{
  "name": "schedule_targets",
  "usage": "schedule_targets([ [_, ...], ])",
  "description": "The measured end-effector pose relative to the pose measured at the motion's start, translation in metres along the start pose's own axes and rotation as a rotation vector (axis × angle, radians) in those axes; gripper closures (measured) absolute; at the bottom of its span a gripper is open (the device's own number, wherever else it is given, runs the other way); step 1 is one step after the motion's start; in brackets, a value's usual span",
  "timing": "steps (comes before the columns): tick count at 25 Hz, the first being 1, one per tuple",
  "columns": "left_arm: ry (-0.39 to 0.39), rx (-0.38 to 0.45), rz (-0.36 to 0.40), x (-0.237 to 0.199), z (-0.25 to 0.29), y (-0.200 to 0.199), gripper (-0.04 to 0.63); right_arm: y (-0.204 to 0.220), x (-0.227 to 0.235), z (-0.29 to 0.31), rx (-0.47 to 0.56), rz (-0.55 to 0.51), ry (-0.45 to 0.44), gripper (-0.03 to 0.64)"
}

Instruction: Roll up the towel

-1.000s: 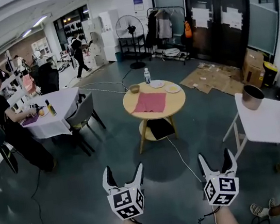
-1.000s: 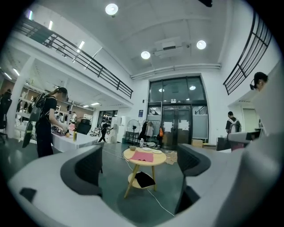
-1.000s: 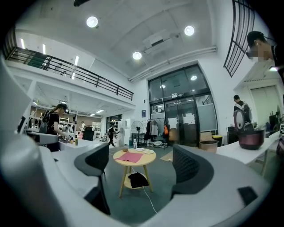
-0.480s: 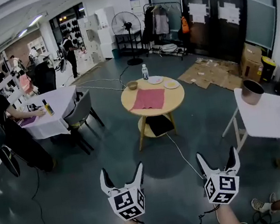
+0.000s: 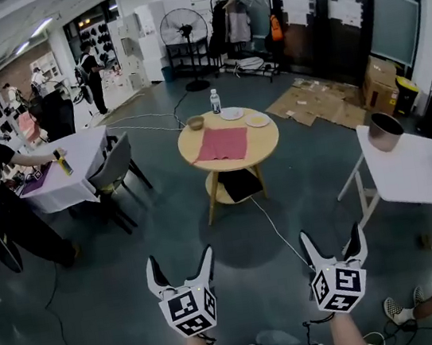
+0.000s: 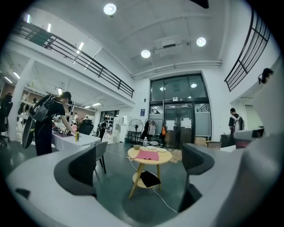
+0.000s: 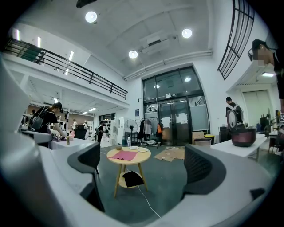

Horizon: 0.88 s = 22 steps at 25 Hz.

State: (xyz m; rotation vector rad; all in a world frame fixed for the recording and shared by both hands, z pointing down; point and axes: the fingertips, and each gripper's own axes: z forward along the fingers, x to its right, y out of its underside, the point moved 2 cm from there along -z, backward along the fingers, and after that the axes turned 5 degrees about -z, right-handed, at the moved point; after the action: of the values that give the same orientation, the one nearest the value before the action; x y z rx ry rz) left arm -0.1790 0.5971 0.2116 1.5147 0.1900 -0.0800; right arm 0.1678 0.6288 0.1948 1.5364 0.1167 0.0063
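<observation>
Towel (image 5: 222, 143) is nowhere near my jaws yet. The left gripper (image 5: 178, 255) has just been opening and now stands spread wide with nothing between its pads. The right gripper (image 5: 330, 231) has done likewise and is just as empty. Both point level, side by side, over bare floor. Well apart from them, straight ahead, stands the round table (image 5: 269, 142), where the red towel lies flat and unrolled. Beyond it a bowl (image 5: 196, 122), a bottle (image 5: 215, 101) and two plates (image 5: 232, 114) sit along the table's far edge. I judge this the approach step, with no rolling begun. Next I need to close in on the table, lower both grippers to one edge of the towel, and pinch it at two spots to start the roll.
</observation>
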Motion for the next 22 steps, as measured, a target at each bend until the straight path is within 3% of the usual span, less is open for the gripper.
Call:
schedule_targets([
  [9,-0.006,-0.056,-0.007,-0.009,0.047,0.017,0.017,0.017,-0.002,0.046,-0.044,0.01,0.005,0.029],
  [22,-0.053,-0.08,-0.006,0.005,0.176,0.014,0.017,0.014,0.017,0.187,-0.081,0.008,-0.029,0.029],
])
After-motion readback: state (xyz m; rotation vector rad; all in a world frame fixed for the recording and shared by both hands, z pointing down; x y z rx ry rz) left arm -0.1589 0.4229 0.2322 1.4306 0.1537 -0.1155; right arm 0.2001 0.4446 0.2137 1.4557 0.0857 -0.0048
